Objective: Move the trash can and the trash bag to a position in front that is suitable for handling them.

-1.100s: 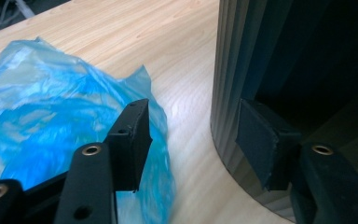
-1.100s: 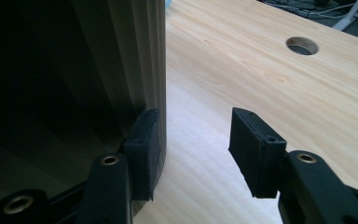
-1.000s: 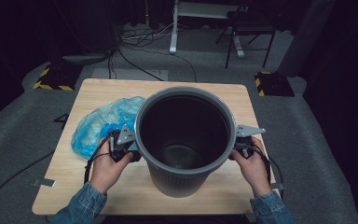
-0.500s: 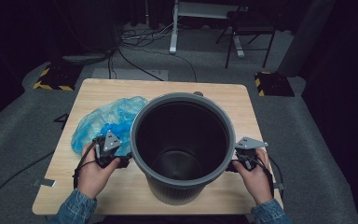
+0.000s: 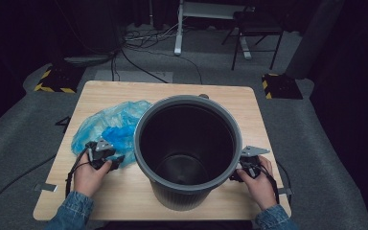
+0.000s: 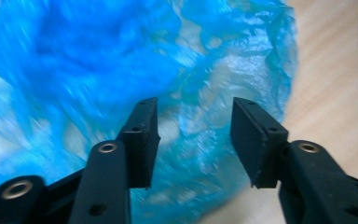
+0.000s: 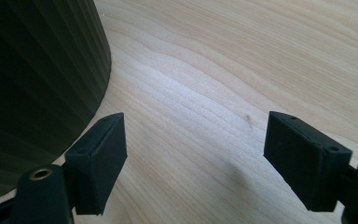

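A tall grey ribbed bin (image 5: 188, 143) stands upright in the middle of the wooden table (image 5: 124, 98), empty inside. Its dark wall (image 7: 32, 74) fills the left of the right gripper view. A crumpled blue plastic bag (image 5: 108, 127) lies on the table left of the bin. My left gripper (image 5: 116, 160) is over the bag's near edge, open, with the blue plastic (image 6: 191, 126) showing between its jaws. My right gripper (image 5: 235, 175) sits low beside the bin's right side, open wide over bare wood, touching nothing.
The table's near edge runs just behind both hands. Grey carpet surrounds the table, with cables (image 5: 139, 62), a chair (image 5: 256, 33) and yellow-black striped blocks (image 5: 52, 81) on the floor behind. A small dark object (image 5: 203, 96) peeks out behind the bin's far rim.
Both grippers have let go of the bin's sides and dropped lower. The left hand moved left toward the bag; the bin shifted slightly toward the table's front.
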A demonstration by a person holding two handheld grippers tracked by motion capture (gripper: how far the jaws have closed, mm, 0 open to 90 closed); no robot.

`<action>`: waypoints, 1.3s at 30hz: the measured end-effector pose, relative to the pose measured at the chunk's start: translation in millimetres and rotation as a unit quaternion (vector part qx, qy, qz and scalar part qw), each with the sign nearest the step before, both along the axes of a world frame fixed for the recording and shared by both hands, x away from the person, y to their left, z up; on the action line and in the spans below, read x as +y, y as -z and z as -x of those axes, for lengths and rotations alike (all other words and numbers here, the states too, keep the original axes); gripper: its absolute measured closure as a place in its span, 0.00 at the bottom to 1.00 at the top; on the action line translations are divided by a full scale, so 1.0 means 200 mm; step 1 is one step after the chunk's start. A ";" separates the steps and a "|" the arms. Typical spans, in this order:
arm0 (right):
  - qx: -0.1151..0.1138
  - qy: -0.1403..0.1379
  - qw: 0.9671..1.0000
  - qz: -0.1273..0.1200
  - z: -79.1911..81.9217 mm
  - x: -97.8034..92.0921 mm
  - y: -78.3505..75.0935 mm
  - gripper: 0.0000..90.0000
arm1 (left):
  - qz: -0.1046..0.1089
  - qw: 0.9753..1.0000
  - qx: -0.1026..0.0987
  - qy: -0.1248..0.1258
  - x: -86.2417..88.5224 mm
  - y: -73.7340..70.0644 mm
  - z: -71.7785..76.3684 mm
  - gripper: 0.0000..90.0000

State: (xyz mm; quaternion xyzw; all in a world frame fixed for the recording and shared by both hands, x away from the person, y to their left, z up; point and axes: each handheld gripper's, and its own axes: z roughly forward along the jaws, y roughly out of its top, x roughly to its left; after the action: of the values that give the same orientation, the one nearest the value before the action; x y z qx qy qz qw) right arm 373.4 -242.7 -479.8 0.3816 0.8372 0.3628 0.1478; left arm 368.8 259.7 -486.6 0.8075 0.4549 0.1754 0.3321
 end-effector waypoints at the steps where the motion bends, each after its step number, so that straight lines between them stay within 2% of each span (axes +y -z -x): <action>1: 0.000 0.000 1.000 0.000 0.00 0.00 0.00 0.24 | 0.004 1.000 0.011 0.003 0.01 0.00 0.01 0.59; 2: 0.003 -0.002 1.000 0.001 0.00 0.01 0.01 0.24 | 0.009 1.000 0.011 0.002 0.04 0.01 0.05 0.60; 3: 0.003 -0.002 1.000 0.001 0.00 0.01 0.01 0.24 | 0.009 1.000 0.011 0.002 0.04 0.01 0.05 0.59; 4: 0.005 -0.004 1.000 -0.001 0.00 0.01 0.01 0.24 | 0.014 1.000 0.017 0.000 0.07 0.01 0.10 0.60; 5: 0.005 -0.004 1.000 -0.001 0.00 0.01 0.01 0.24 | 0.014 1.000 0.017 0.000 0.07 0.01 0.10 0.59; 6: 0.006 -0.005 1.000 0.001 -0.01 0.02 0.02 0.24 | 0.017 1.000 0.020 -0.004 0.09 0.02 0.15 0.59; 7: 0.006 -0.005 1.000 0.001 -0.01 0.02 0.02 0.24 | 0.017 1.000 0.020 -0.004 0.09 0.02 0.15 0.59; 11: 0.010 -0.006 1.000 0.001 0.00 0.02 0.03 0.24 | 0.021 0.999 0.028 -0.005 0.14 0.02 0.26 0.58; 13: 0.012 -0.005 1.000 0.002 0.00 0.01 0.04 0.24 | 0.018 0.999 0.034 -0.004 0.16 0.01 0.32 0.57; 14: 0.015 -0.003 1.000 0.005 0.00 0.01 0.05 0.24 | 0.018 0.999 0.038 -0.004 0.17 0.00 0.37 0.56; 15: 0.015 -0.003 1.000 0.005 0.00 0.01 0.05 0.24 | 0.018 0.999 0.038 -0.004 0.17 0.00 0.37 0.56; 16: 0.016 -0.004 1.000 0.008 0.01 0.01 0.06 0.23 | 0.014 0.999 0.043 0.005 0.18 -0.02 0.42 0.56; 17: 0.016 -0.004 1.000 0.008 0.01 0.01 0.06 0.23 | 0.014 0.999 0.043 0.005 0.18 -0.02 0.42 0.56; 18: 0.019 -0.003 1.000 0.013 0.02 0.01 0.07 0.23 | 0.011 0.999 0.045 0.008 0.19 -0.05 0.47 0.56; 21: 0.019 0.001 1.000 0.021 0.02 0.00 0.07 0.23 | 0.014 0.999 0.037 0.009 0.19 -0.09 0.50 0.53; 22: 0.021 0.007 0.999 0.026 0.01 -0.01 0.08 0.22 | 0.012 1.000 0.021 0.008 0.18 -0.13 0.52 0.51; 23: 0.021 0.007 0.999 0.026 0.01 -0.01 0.08 0.22 | 0.012 1.000 0.021 0.008 0.18 -0.13 0.52 0.50; 24: 0.015 0.010 0.999 0.026 0.01 -0.02 0.09 0.22 | 0.011 1.000 0.003 0.012 0.17 -0.18 0.51 0.49; 25: 0.015 0.010 0.999 0.026 0.01 -0.02 0.09 0.22 | 0.011 1.000 0.003 0.012 0.17 -0.18 0.51 0.48; 26: 0.012 0.011 0.999 0.028 0.01 -0.02 0.09 0.22 | 0.012 1.000 -0.018 0.016 0.15 -0.22 0.48 0.47; 27: 0.012 0.011 0.999 0.028 0.01 -0.02 0.09 0.22 | 0.012 1.000 -0.018 0.016 0.15 -0.22 0.48 0.47; 28: 0.006 0.015 0.999 0.028 0.02 -0.02 0.10 0.21 | 0.012 0.999 -0.033 0.012 0.14 -0.25 0.42 0.47; 30: 0.004 0.016 1.000 0.027 0.02 -0.02 0.10 0.21 | 0.021 0.999 -0.045 0.000 0.13 -0.26 0.34 0.46; 31: 0.004 0.016 1.000 0.027 0.02 -0.02 0.10 0.21 | 0.021 0.999 -0.045 0.000 0.13 -0.26 0.34 0.44; 32: 0.000 0.016 1.000 0.025 0.02 -0.02 0.10 0.20 | 0.016 0.998 -0.055 -0.012 0.13 -0.25 0.27 0.42; 33: 0.000 0.016 1.000 0.025 0.02 -0.02 0.10 0.20 | 0.016 0.998 -0.055 -0.012 0.13 -0.25 0.27 0.42; 34: -0.005 0.020 1.000 0.019 0.03 -0.02 0.11 0.20 | 0.020 0.998 -0.059 -0.021 0.13 -0.23 0.19 0.41; 36: -0.012 0.022 1.000 0.013 0.03 -0.03 0.12 0.19 | 0.021 0.997 -0.064 -0.031 0.13 -0.19 0.11 0.36; 37: -0.012 0.022 1.000 0.013 0.03 -0.03 0.12 0.19 | 0.021 0.997 -0.064 -0.031 0.13 -0.19 0.11 0.35; 38: -0.015 0.023 1.000 0.012 0.03 -0.03 0.12 0.19 | 0.014 0.998 -0.054 -0.038 0.14 -0.13 0.05 0.34; 39: -0.015 0.023 1.000 0.012 0.03 -0.03 0.12 0.19 | 0.014 0.998 -0.054 -0.038 0.14 -0.13 0.05 0.34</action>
State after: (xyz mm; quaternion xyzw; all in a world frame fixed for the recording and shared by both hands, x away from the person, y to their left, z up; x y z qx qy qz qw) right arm 366.5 -248.2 -504.4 0.3933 0.8302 0.3550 0.1733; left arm 358.5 287.3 -459.6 0.7741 0.4693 0.2251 0.3604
